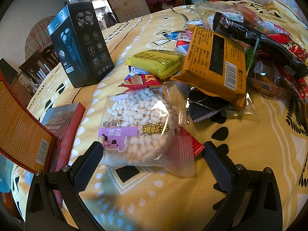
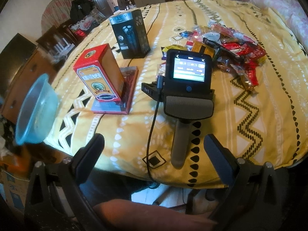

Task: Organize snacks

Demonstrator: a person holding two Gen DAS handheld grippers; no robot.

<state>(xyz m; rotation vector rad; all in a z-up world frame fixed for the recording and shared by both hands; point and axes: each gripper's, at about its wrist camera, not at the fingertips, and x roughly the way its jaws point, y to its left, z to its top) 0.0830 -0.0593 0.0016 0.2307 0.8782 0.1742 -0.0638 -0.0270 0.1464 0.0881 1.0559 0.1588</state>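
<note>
A round puffed-rice cake in a clear wrapper point(image 1: 138, 127) lies on the yellow patterned cloth right in front of my left gripper point(image 1: 152, 154). The gripper is open, its left finger touching the wrapper's edge, the right finger clear of it. Behind lies a snack pile: an orange pack point(image 1: 215, 61), a yellow pack point(image 1: 156, 61), a red bar point(image 1: 142, 80) and a black pack point(image 1: 256, 36). My right gripper point(image 2: 154, 148) is open and empty, held off the table's near edge. The left gripper unit point(image 2: 188, 84) lies on the table before it, with the snack pile point(image 2: 231, 46) beyond.
A black shaver box point(image 1: 80, 44) stands at the back left, also in the right wrist view point(image 2: 130, 36). A red box point(image 2: 100, 75) stands on a flat mask box point(image 2: 117, 96). A blue plastic bowl point(image 2: 36, 109) hangs at the table's left edge.
</note>
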